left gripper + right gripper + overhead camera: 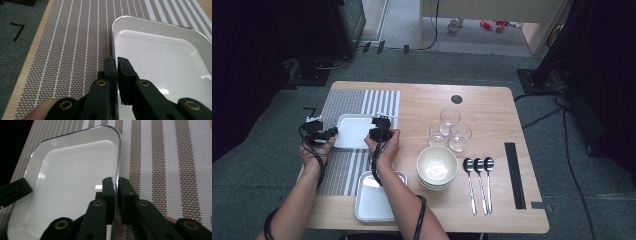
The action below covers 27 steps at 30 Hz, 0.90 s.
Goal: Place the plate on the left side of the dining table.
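Wooden table point(492, 107) bears striped placemat point(343, 104), glasses point(450, 129), bowls point(437, 167), spoons point(478, 182).

1. Striped placemat point(362, 102): flat on the table's left half.
2. Second metal tray point(374, 200): at the near table edge.
3. Stacked bowls point(437, 166): right of that tray, near mid-table.
4. Three clear glasses point(449, 131): clustered just behind the bowls.
5. Three spoons point(478, 182): side by side right of the bowls, bowl ends away from the person.
6. Black strip point(515, 175): lying along the wooden table point(492, 110) near its right edge.

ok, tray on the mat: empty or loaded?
Empty. The white tray shows a bare inside in both gripper views, sitting flat on the striped mat.
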Each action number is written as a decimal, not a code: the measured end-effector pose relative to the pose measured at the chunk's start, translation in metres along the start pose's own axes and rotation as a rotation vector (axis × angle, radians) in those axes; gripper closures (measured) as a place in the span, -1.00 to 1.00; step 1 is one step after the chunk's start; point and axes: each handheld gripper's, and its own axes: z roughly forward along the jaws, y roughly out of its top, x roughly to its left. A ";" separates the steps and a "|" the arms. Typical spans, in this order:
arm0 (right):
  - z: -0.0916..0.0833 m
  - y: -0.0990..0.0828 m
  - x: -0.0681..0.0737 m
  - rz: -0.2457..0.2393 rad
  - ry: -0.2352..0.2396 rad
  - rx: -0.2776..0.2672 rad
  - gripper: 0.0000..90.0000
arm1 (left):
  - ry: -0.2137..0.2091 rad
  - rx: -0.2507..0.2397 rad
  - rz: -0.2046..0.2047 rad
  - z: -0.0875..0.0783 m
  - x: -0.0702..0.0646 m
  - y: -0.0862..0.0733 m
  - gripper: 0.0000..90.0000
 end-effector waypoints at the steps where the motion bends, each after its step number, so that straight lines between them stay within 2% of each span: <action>1: 0.000 0.000 -0.001 0.007 0.019 0.003 0.77 | -0.010 -0.009 -0.005 -0.002 0.000 0.000 0.82; 4: -0.002 0.001 -0.003 0.014 0.059 0.008 0.69 | -0.001 -0.022 0.012 -0.005 -0.001 0.002 0.59; 6: -0.005 0.003 -0.004 0.019 0.063 -0.011 0.62 | -0.008 -0.022 0.025 -0.007 -0.001 0.004 0.55; 9: -0.012 0.004 -0.003 0.035 0.089 -0.035 0.53 | -0.014 -0.015 0.010 -0.011 -0.001 0.008 0.57; 12: -0.018 0.005 0.000 0.023 0.093 -0.060 0.47 | -0.003 -0.026 0.017 -0.017 -0.002 0.011 0.52; 15: -0.024 0.006 0.001 0.018 0.099 -0.082 0.42 | -0.009 -0.039 0.014 -0.023 -0.002 0.014 0.45; 19: -0.032 0.006 -0.001 0.022 0.071 -0.118 0.39 | -0.035 -0.059 0.034 -0.033 -0.005 0.016 0.38; 22: -0.035 0.005 -0.002 0.002 0.073 -0.121 0.33 | -0.075 -0.068 0.048 -0.040 -0.009 0.016 0.31; 25: -0.039 0.003 0.000 -0.042 0.077 -0.095 0.09 | -0.088 -0.076 0.053 -0.046 -0.015 0.015 0.25; 27: -0.042 0.001 0.001 -0.073 0.060 -0.093 0.04 | -0.087 -0.076 0.056 -0.049 -0.018 0.014 0.15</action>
